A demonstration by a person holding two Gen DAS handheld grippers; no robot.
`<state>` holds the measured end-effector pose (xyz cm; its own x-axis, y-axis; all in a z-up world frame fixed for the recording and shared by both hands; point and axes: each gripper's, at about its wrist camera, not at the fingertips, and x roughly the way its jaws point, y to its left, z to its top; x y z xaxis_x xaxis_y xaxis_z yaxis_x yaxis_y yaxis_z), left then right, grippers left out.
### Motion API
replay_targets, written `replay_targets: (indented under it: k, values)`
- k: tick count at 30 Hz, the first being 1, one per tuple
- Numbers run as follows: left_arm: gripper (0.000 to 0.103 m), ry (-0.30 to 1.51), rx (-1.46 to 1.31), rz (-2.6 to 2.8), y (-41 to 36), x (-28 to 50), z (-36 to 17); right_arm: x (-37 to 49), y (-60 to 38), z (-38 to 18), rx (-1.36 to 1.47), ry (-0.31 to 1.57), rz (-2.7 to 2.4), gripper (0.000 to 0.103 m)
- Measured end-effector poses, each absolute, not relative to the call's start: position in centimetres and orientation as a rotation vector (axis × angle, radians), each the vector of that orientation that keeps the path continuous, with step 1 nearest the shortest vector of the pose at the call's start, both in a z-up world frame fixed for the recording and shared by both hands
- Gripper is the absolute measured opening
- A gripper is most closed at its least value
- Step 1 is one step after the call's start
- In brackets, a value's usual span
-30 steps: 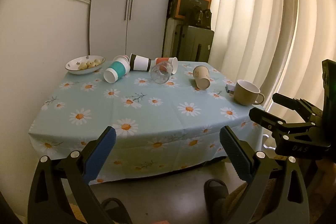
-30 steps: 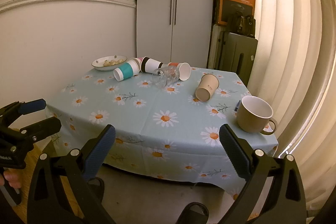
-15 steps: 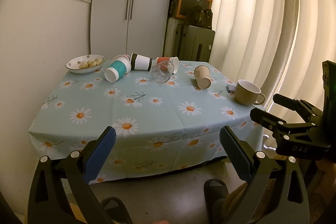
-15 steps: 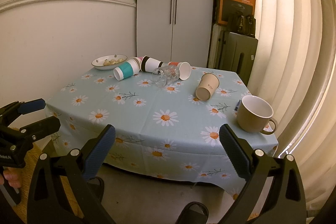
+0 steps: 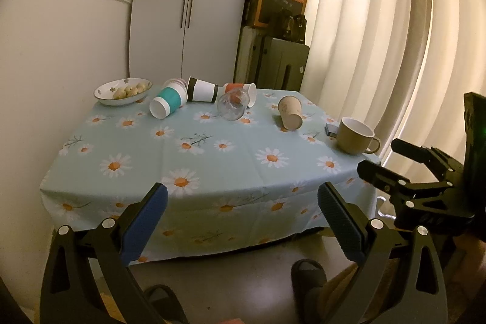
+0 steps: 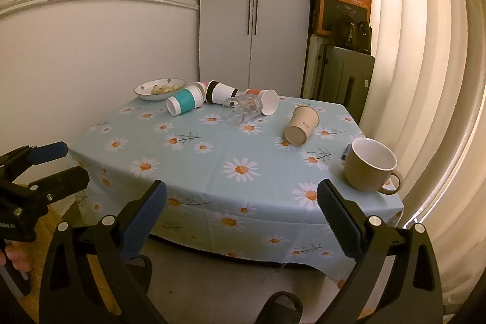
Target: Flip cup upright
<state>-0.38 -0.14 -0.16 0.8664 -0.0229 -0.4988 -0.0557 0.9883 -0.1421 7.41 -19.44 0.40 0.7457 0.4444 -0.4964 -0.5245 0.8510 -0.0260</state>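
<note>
One tan paper cup point(image 6: 302, 125) lies sideways.

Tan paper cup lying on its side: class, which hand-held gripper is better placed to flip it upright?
Probably the right hand-held gripper: the tan paper cup lies toward the table's right side, nearer it. Both are open, off the table.

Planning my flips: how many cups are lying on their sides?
5, maybe more hidden: teal-banded cup, black-banded cup, orange-banded cup, clear glass, brown paper cup. A pink rim behind the teal one is unclear.
</note>
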Motion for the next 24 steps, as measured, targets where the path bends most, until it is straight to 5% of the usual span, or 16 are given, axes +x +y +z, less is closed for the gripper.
replay_targets:
  k: [24]
  values:
    - [0.096,0.613,-0.36,-0.056,3.3,2.1,-0.4,10.2,-20.9,1.2,0.012,0.64,0.6,0.098]
